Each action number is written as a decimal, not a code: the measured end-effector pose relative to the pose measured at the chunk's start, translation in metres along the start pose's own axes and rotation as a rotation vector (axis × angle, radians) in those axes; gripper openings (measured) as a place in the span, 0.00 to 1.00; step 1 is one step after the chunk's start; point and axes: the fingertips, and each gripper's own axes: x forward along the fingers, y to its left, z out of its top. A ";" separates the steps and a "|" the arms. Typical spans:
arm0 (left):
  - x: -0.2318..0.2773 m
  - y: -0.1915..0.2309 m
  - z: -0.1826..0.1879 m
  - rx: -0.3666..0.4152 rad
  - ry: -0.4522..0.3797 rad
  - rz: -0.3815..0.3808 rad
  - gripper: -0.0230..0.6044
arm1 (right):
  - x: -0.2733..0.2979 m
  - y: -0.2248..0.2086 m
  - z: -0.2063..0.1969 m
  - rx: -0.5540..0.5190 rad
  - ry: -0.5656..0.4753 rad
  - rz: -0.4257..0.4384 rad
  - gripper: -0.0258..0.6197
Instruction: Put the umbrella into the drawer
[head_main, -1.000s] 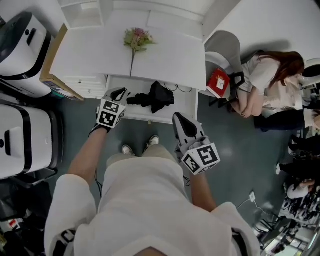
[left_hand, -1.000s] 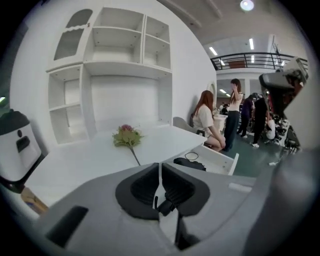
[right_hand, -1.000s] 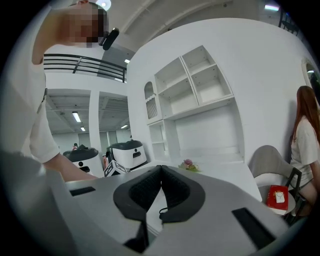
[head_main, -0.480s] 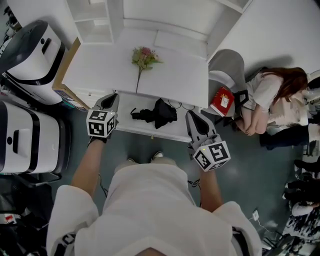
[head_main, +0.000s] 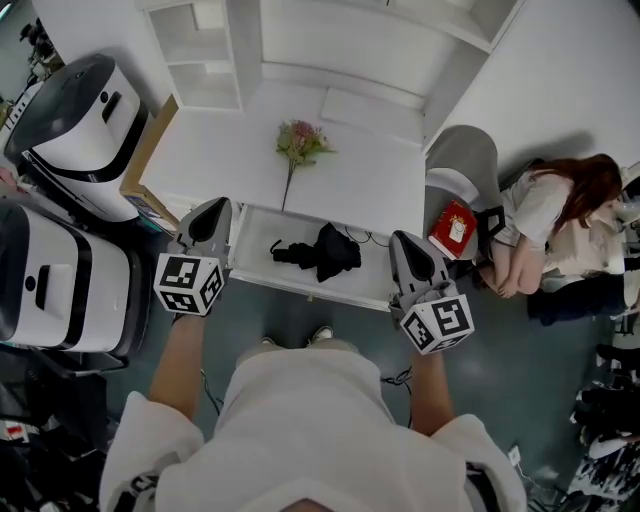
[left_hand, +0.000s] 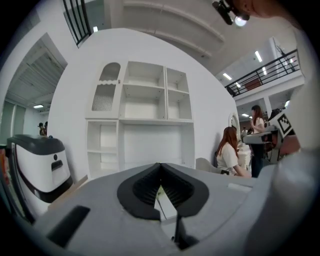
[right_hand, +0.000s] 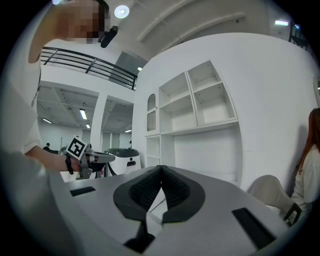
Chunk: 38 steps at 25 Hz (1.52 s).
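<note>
A folded black umbrella (head_main: 318, 250) lies inside the open white drawer (head_main: 300, 287) under the white table (head_main: 360, 180). My left gripper (head_main: 214, 207) hangs at the drawer's left end, outside it, jaws shut with nothing in them. In the left gripper view the left gripper (left_hand: 160, 165) shows its pads pressed together and points at the white shelf unit (left_hand: 145, 115). My right gripper (head_main: 404, 240) is over the drawer's right end, apart from the umbrella. In the right gripper view the right gripper (right_hand: 161, 168) has its tips meeting, empty.
A pink flower stem (head_main: 298, 148) lies on the table. Two white-and-black machines (head_main: 70, 130) stand at the left beside a cardboard box (head_main: 150, 165). A grey chair (head_main: 462, 160), a red bag (head_main: 452, 230) and a seated person (head_main: 545, 215) are at the right.
Both grippers have risen and drawn back from the drawer. The left one moved from the umbrella's handle end out to the drawer's left side. The umbrella stays in the drawer.
</note>
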 end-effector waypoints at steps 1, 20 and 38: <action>-0.006 0.001 0.010 0.026 -0.023 0.011 0.06 | -0.001 -0.001 -0.001 0.000 0.007 0.002 0.04; -0.093 0.011 0.071 -0.102 -0.169 0.084 0.06 | -0.057 -0.030 -0.011 0.104 0.083 -0.124 0.04; -0.113 0.030 0.030 -0.221 -0.136 0.120 0.06 | 0.000 0.021 -0.010 0.096 0.093 -0.027 0.04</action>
